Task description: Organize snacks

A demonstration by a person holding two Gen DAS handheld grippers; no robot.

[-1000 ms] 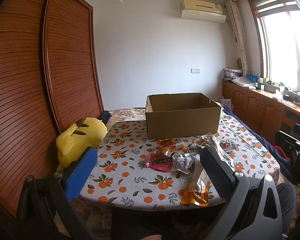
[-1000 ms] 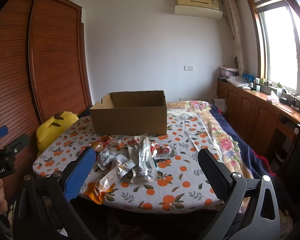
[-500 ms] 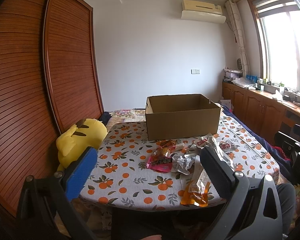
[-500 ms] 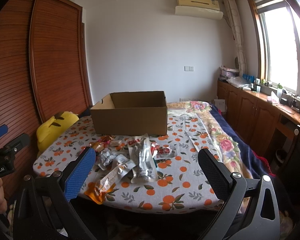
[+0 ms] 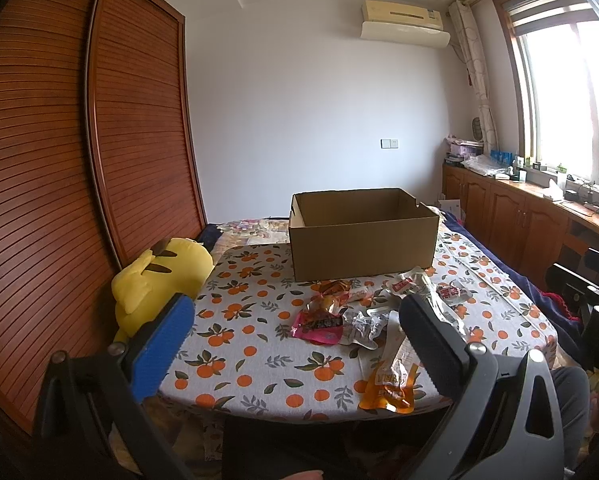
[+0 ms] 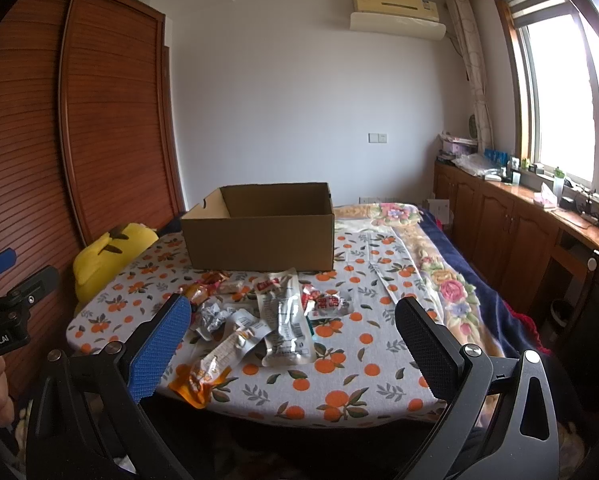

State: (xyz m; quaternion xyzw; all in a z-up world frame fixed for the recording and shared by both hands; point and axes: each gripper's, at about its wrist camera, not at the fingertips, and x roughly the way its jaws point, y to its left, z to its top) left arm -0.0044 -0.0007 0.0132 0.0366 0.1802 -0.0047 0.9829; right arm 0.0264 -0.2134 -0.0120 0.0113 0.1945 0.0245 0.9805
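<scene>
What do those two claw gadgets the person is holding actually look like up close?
Each is a black frame with silver bolts and triangular cut-outs. The left gripper and right gripper both have one bright blue textured pad and one black one on their jaws. White lettering marks the left one's body, seen from the right wrist view. No cables show.

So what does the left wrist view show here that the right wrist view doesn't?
Only the left wrist view shows the pink snack packet clearly; in the right view a blue pad hides it. Only the right wrist view shows the left gripper's black body and the floral bedspread. Both share the open brown cardboard box, the yellow plush toy, the orange snack packet, and open, empty jaws.
</scene>
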